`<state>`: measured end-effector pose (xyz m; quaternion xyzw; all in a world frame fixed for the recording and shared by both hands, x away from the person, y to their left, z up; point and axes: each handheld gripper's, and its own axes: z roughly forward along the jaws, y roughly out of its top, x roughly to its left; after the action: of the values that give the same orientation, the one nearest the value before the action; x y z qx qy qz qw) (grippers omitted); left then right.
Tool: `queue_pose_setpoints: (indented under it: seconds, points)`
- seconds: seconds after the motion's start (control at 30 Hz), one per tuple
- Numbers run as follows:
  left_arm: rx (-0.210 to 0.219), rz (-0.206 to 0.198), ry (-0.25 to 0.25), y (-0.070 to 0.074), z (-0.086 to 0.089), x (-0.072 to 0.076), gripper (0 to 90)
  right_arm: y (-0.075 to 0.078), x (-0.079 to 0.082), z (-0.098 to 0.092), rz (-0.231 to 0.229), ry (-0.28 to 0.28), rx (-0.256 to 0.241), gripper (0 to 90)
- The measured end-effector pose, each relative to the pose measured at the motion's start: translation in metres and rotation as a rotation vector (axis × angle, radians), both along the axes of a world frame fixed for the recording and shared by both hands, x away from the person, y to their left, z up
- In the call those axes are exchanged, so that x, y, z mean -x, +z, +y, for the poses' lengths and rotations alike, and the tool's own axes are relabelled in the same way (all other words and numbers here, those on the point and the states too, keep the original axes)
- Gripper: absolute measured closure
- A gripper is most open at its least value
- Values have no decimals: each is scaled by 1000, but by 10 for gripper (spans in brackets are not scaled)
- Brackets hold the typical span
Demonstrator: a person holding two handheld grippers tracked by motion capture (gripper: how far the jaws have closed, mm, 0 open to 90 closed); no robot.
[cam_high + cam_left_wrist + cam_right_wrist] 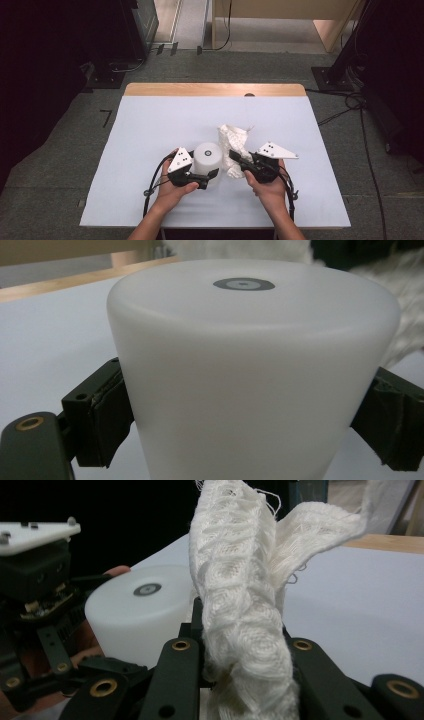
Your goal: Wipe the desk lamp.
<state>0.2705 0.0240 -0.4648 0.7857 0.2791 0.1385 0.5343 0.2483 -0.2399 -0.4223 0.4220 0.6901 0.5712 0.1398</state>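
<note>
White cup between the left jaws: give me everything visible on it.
The white cup is a smooth, matte, translucent-looking plastic cone standing upside down on the white table, its flat base up with a small grey ringed mark at the centre. It widens slightly toward the top as seen in the left gripper view. The left gripper clamps it, one padded jaw on each side wall. A white knitted cloth, held by the right gripper, hangs just beside it; whether they touch I cannot tell.
</note>
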Motion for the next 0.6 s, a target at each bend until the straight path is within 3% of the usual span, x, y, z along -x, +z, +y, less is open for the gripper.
queue_pose_setpoints:
  seconds: [0.07, 0.1, 0.2, 0.33, 0.47, 0.53, 0.6]
  points:
    - [-29, -36, 7, -4, 0, 0, 84, 0, -1, -5, 1, -18, -4, 764]
    - [-24, -45, 9, -5, 0, 1, 84, 0, -1, -6, 5, -25, -8, 764]
    - [-11, -56, 11, -9, 3, 3, 83, -3, -2, -7, 14, -22, 0, 764]
    - [-41, -70, 15, -10, 6, 9, 80, -8, -3, -7, 35, -13, 10, 763]
    - [-38, -63, 115, -10, 8, 16, 0, -10, -2, -9, 39, -15, 13, 763]
    - [-14, -52, 178, -10, 5, 24, 0, -9, -2, -10, 40, -20, 8, 763]
    - [-56, -75, 240, -10, -5, 31, 0, -8, -1, -12, 36, -25, 7, 763]
